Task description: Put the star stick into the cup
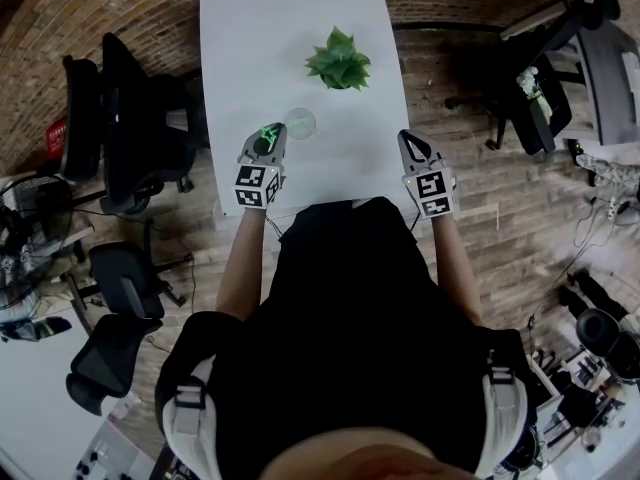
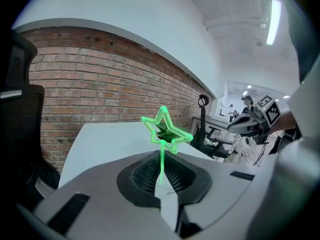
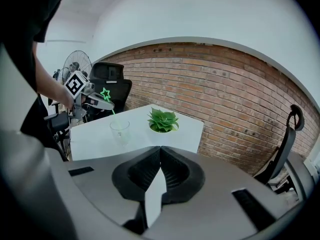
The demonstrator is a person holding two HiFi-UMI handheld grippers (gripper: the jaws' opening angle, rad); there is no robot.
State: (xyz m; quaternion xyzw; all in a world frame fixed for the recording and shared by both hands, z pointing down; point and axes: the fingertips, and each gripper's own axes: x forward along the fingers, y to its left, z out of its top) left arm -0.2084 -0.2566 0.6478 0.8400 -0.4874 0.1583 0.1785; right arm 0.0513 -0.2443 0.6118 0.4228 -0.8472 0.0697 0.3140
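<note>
The left gripper (image 2: pixel 161 178) has its jaws pinched together on the thin stem of the green star stick (image 2: pixel 164 133); the star head stands up just beyond the tips. The clear cup (image 1: pixel 300 123) sits on the white table (image 1: pixel 250 38) just ahead and to the right of those tips; the stem's lower end seems to slant toward its rim, though that is too small to tell for certain. A potted green plant (image 1: pixel 339 60) stands farther out, beyond the cup. The right gripper (image 3: pixel 160 159) hangs well to the right at the table's near edge, jaws together with nothing between them.
</note>
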